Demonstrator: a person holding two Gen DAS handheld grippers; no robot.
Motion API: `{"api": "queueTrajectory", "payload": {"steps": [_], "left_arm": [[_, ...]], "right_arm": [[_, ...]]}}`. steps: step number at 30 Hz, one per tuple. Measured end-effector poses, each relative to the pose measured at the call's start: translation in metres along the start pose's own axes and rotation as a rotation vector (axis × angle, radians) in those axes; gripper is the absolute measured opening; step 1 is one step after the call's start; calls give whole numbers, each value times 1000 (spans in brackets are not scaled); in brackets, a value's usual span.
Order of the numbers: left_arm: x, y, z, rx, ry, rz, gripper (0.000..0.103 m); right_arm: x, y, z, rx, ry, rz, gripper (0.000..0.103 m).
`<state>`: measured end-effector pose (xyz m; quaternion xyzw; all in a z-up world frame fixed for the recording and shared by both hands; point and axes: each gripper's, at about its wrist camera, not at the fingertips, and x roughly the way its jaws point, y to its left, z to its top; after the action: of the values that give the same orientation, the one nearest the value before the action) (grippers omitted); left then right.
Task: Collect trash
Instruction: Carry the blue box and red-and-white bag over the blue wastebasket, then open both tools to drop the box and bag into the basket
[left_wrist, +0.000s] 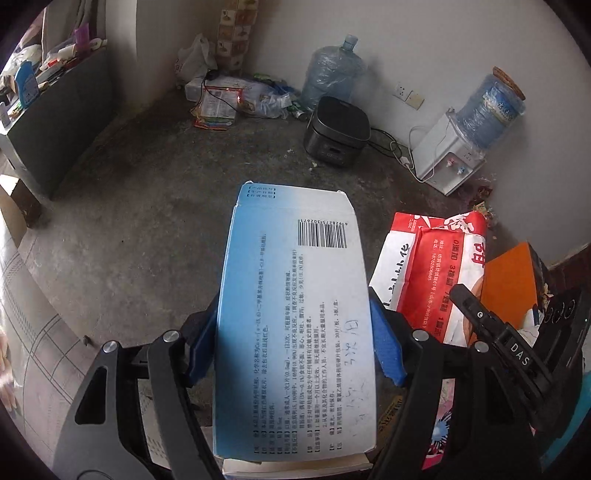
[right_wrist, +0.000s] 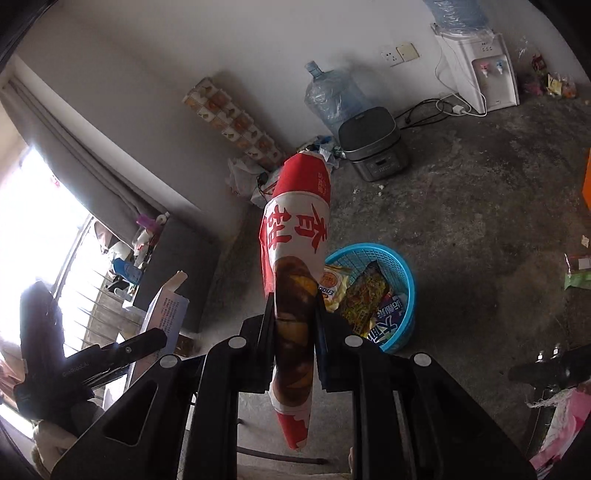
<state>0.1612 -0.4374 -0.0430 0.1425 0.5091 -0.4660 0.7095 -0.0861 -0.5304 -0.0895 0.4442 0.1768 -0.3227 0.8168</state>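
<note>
Two water jugs (left_wrist: 330, 70), one rice cooker (left_wrist: 338, 131), one blue basket (right_wrist: 404, 275), three wrappers inside.

The box (left_wrist: 295, 314) is white fading to blue, with black print and a barcode. The bag (right_wrist: 295, 258) is red and white with red characters and a brown food picture. The basket (right_wrist: 400, 291) is bright blue mesh over a grey mottled floor (right_wrist: 480, 221).

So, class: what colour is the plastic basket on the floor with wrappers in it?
Bright blue, with a lattice wall: the basket shows best in the right wrist view.
</note>
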Motion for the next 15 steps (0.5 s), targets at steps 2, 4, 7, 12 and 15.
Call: {"api": "queueTrajectory", "payload": {"steps": [2,4,7,12,15], "left_arm": [[31,-7,13,14,29,6,67],[63,-8,27,17,52,12,68],[104,-8,46,20,65,32,71],[170,6,61,-20,73,45,83],[185,21,65,-81,79,64,83]], "right_arm": [[25,-7,7,8,10,-37,18],[47,-15,13,9,16,-74,18],[81,-29,21,29,24,-109,19],[163,-55,24,19,86,-181,31],[216,-80,18,57,226,-136,41]]}}
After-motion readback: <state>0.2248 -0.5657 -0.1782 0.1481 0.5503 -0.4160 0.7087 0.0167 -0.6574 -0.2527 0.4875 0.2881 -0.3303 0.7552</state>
